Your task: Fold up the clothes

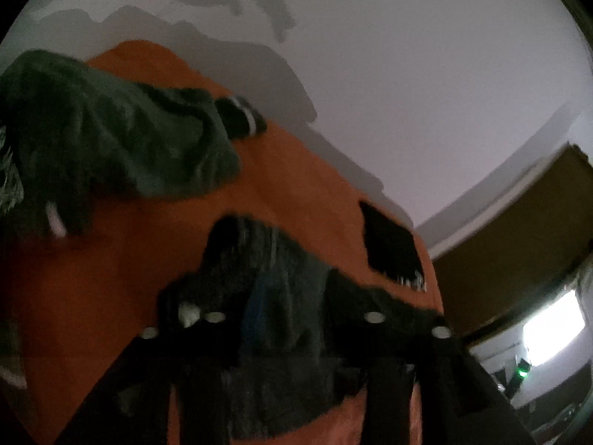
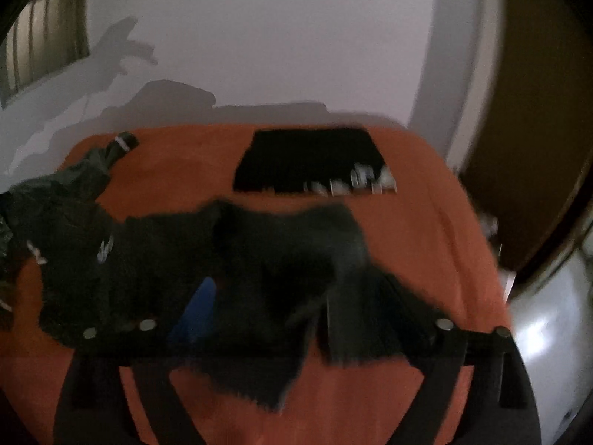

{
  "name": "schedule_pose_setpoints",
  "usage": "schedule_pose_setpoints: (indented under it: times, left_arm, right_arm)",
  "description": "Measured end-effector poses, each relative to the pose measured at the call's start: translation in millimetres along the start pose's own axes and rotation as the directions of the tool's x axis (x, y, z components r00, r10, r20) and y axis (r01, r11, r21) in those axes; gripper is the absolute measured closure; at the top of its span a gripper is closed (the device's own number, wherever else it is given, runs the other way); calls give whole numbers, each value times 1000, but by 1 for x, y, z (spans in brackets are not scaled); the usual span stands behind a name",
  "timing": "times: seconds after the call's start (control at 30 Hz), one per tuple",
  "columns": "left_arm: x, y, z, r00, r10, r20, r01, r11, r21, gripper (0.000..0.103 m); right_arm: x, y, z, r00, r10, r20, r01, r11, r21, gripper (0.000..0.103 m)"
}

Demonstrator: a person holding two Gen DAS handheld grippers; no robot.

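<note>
A crumpled dark grey garment [image 1: 281, 270] [image 2: 278, 252] with a blue patch [image 2: 200, 307] lies in the middle of the orange bed cover [image 1: 296, 170] [image 2: 426, 222]. My left gripper [image 1: 294, 322] stands over its near part, jaws apart, with loose cloth bunched between and over the fingers; no pad visibly presses on it. My right gripper [image 2: 296, 328] is wide open just above the same garment's near edge, gripping nothing. A folded black garment with white lettering [image 1: 389, 244] [image 2: 307, 159] lies flat at the back. Both views are blurred.
A heap of dark green clothing [image 1: 111, 137] [image 2: 55, 207] with a striped cuff [image 2: 124, 142] covers the left of the bed. A pale wall [image 2: 259, 37] runs behind it. A brown door [image 1: 519, 222] [image 2: 537, 111] stands past the right edge.
</note>
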State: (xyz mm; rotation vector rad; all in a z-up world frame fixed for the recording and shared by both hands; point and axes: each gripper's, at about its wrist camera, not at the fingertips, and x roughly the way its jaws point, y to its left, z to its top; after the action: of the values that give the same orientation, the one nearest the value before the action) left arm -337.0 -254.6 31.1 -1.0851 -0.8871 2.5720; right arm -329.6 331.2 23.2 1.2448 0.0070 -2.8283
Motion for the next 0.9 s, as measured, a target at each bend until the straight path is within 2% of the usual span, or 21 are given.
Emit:
schedule_pose_setpoints:
  times: [0.07,0.13,0.27,0.37,0.43,0.47,0.53,0.63,0.67,0.77,0.83,0.9]
  left_arm:
    - [0,4,-26,999,1,-46,0,1000,17,49]
    - [3,14,-53,994,11,-106,-9,1000,19,41]
    - [26,49,-98,971,33,-238,-50,997,-65,40]
    - [45,75,-118,950,29,-311,-82,984,-158,40]
    - [51,80,-123,946,19,-323,-81,980,-180,40]
    - [54,80,-124,945,22,-328,-83,981,-173,39]
    - [58,76,-127,940,34,-340,-92,983,-157,39]
    - [62,70,-135,933,54,-355,-109,984,-137,30]
    - [64,68,-138,931,62,-359,-116,985,-130,30]
    - [65,62,-141,930,91,-357,-132,987,-94,29]
    - [66,60,-141,928,99,-359,-137,987,-82,29]
    - [67,62,-142,926,94,-366,-140,985,-100,29]
  right_arm:
    - [8,-11,-35,996,37,-76,-33,998,51,13]
    - [27,-17,-65,983,81,-165,-64,992,105,13]
    - [59,-25,-98,954,174,-243,-119,967,225,18]
    - [77,-29,-103,946,195,-258,-120,952,281,31]
    - [89,-29,-103,938,225,-262,-134,936,325,44]
    - [95,-28,-102,933,243,-267,-143,928,344,46]
    - [106,-24,-103,918,276,-286,-163,918,363,58]
    - [122,-14,-107,884,322,-338,-197,914,354,69]
    - [125,-11,-108,876,333,-349,-208,913,350,70]
    - [116,-12,-101,887,340,-313,-234,915,329,95]
    - [99,-17,-91,911,335,-240,-256,916,309,97]
    - [75,-25,-71,946,275,-170,-224,937,269,97]
